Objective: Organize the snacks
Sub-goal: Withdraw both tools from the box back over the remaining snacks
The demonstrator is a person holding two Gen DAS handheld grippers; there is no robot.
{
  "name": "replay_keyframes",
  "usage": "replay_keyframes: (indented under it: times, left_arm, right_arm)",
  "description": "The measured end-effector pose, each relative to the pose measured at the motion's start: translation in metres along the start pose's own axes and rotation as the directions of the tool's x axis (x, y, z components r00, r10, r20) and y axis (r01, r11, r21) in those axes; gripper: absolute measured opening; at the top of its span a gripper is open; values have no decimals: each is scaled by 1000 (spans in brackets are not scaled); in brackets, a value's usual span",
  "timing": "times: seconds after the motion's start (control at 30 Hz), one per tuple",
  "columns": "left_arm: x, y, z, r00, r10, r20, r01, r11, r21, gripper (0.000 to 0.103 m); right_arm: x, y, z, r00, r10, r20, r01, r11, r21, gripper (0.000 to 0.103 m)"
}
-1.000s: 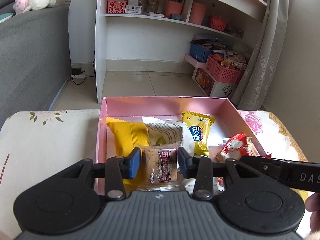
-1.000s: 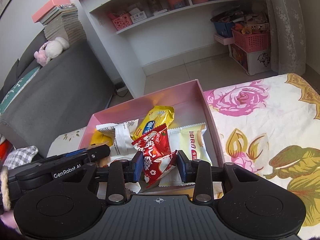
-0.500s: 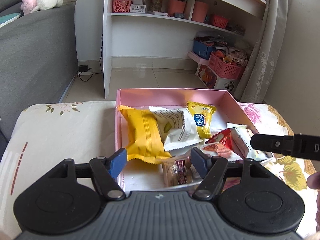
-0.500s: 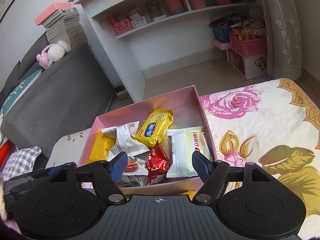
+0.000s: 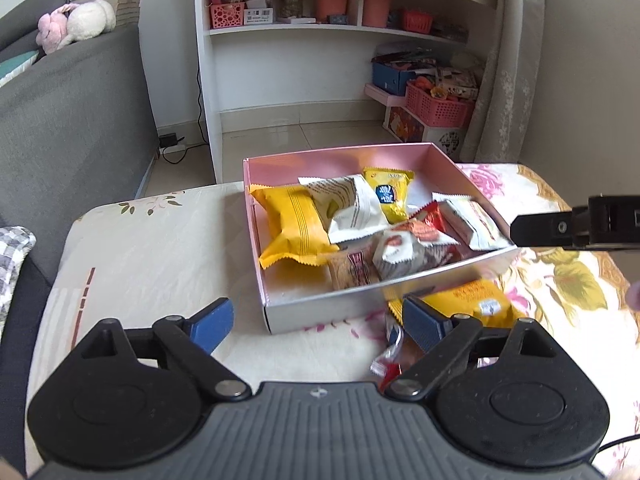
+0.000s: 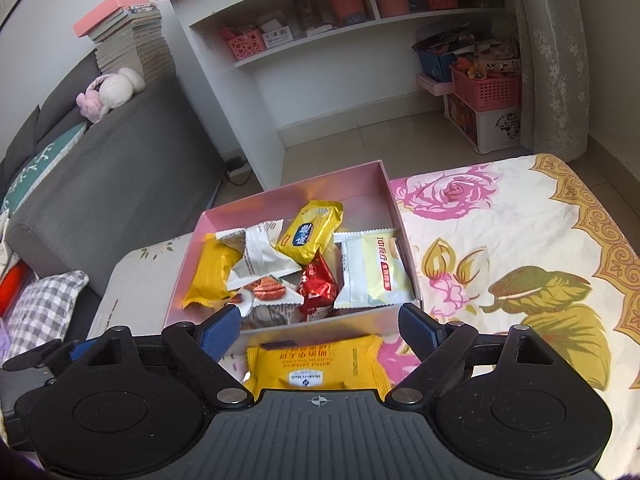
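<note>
Now we see both pairs of tongs spread wide with nothing pinched between them, their jaws having just been opening. Our left tongs hang over the flowered cloth on the tabletop, in front of the near left corner of the pink box; our right tongs hang before the box's near wall. Inside the box lie the snacks in a loose heap: a large yellow packet along the left side, a white crumpled packet beside it, a small yellow packet with a blue label toward the back, a red packet in the middle, a pale green-and-white packet against the right wall, a white packet printed with a nut, and a brown clear-wrapped biscuit close to the near wall. Outside the box, on the cloth just before its near wall, lies an orange-yellow wafer packet, directly between the spread fingers of our right tongs but untouched by them. Beside it, in the left wrist view, a small red-and-silver wrapper shows on the cloth, partly hidden by the left tongs' right finger. Behind the tabletop stand a white shelf unit and a grey sofa.
</note>
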State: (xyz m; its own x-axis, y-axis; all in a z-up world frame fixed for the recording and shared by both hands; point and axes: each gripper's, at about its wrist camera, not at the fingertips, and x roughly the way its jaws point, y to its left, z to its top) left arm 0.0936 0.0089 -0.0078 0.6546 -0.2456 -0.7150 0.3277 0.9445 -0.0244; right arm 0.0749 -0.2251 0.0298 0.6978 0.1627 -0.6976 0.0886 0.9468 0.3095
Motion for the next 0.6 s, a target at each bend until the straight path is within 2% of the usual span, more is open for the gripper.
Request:
replay_keyframes:
  times: [0.23, 0.43, 0.6]
  left_arm:
    - [-16, -4, -16, 1000, -9, -20, 10, 1000, 25, 98]
    - [-24, 0, -32, 999, -21, -43, 21, 1000, -2, 100]
    - [-31, 6, -42, 999, -39, -22, 38, 999, -22, 103]
  right_arm:
    - [-19, 13, -13, 1000, -25, 1, 25, 997, -73, 93]
    - [-29, 20, -28, 1000, -11, 6, 12, 991, -131, 97]
    - [-33, 21, -49, 999, -9, 34, 16, 973, -232, 99]
